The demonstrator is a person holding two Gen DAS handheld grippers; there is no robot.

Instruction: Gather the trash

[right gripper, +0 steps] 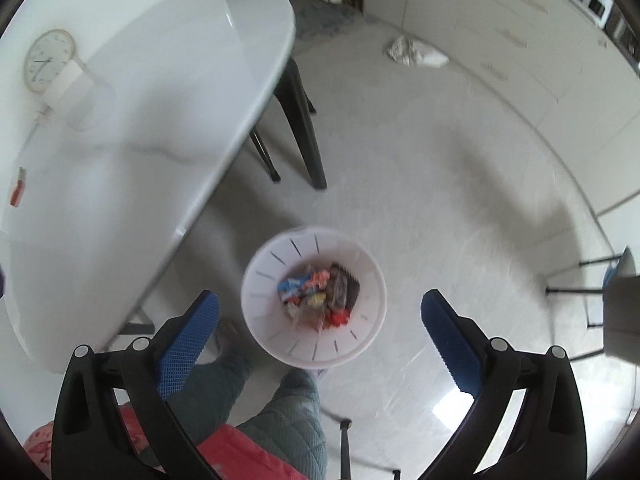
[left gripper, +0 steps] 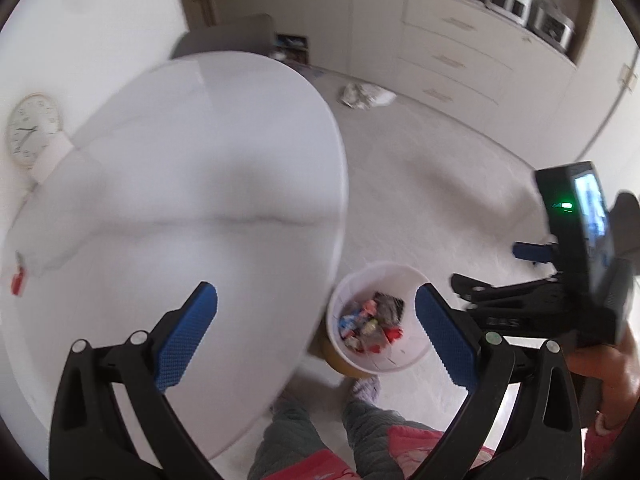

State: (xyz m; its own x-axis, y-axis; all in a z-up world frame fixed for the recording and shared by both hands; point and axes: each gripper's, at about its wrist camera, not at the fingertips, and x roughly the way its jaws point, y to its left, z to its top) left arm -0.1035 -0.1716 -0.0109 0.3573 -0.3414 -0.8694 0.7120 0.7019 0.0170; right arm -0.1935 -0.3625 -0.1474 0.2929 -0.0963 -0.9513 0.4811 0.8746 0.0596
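Step in hand: likely between pieces; both tongs empty above the bin, wrappers already inside.
Left tongs [left gripper: 316, 330]: spread wide, holding nothing, over the tabletop [left gripper: 168, 184] edge.
Right tongs [right gripper: 320, 328]: spread wide, holding nothing, hanging straight above the bin.
Bin [right gripper: 264, 280]: white, slotted wall, standing on the floor just beside the tabletop; mixed coloured wrappers [right gripper: 316, 296] at the bottom.
Left to gather: small red item [left gripper: 17, 280] on the tabletop's far left; crumpled pale wad [left gripper: 366, 95] on the floor near the drawers.
Next move: probably a swing toward the red item, tongs kept wide until astride it.
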